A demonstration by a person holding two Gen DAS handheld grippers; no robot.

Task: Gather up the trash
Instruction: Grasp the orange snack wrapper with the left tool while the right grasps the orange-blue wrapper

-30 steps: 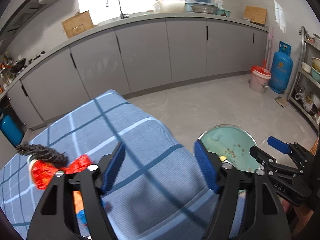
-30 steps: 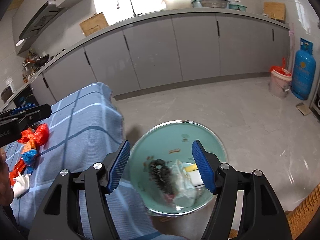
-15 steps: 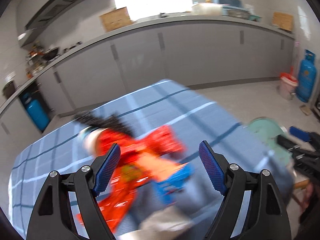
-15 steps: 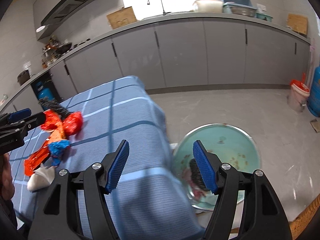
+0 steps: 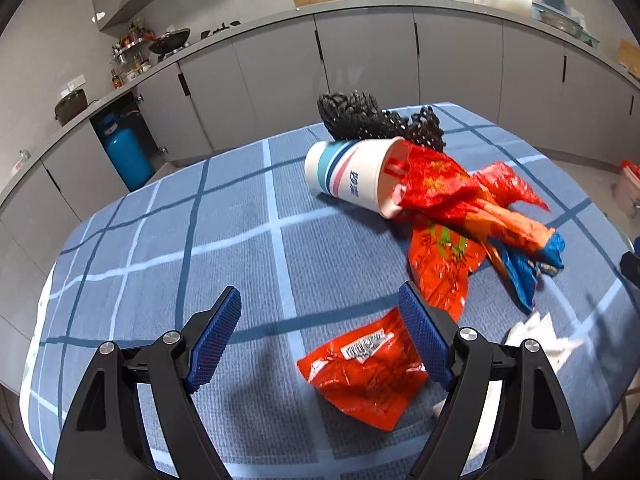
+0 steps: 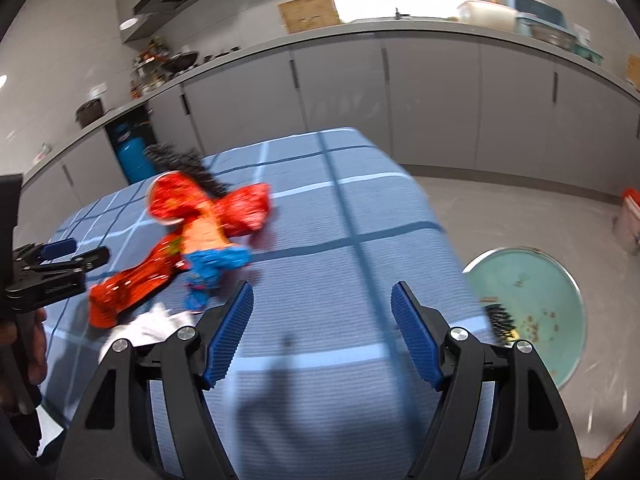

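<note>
Trash lies on the blue checked tablecloth (image 5: pixel 240 240): a tipped paper cup (image 5: pixel 352 176), a black mesh net (image 5: pixel 372 120) behind it, red-orange wrappers (image 5: pixel 460 208), a blue wrapper (image 5: pixel 528 268), a flat red packet (image 5: pixel 364 372) and white tissue (image 5: pixel 536 336). My left gripper (image 5: pixel 320 340) is open and empty, just above the red packet. My right gripper (image 6: pixel 322 336) is open and empty over the cloth, right of the pile (image 6: pixel 200 224). The teal basin (image 6: pixel 532 304) on the floor holds some trash at its left rim.
Grey kitchen cabinets (image 5: pixel 360 60) line the back wall. A blue gas cylinder (image 5: pixel 126 152) stands at the left. A pale bucket (image 6: pixel 630 216) stands on the floor at the right. The left gripper also shows in the right wrist view (image 6: pixel 52 272).
Both grippers swung left from the basin toward the trash pile. The left one now hovers over the red packet. The basin has slid to the right edge of the right wrist view.
</note>
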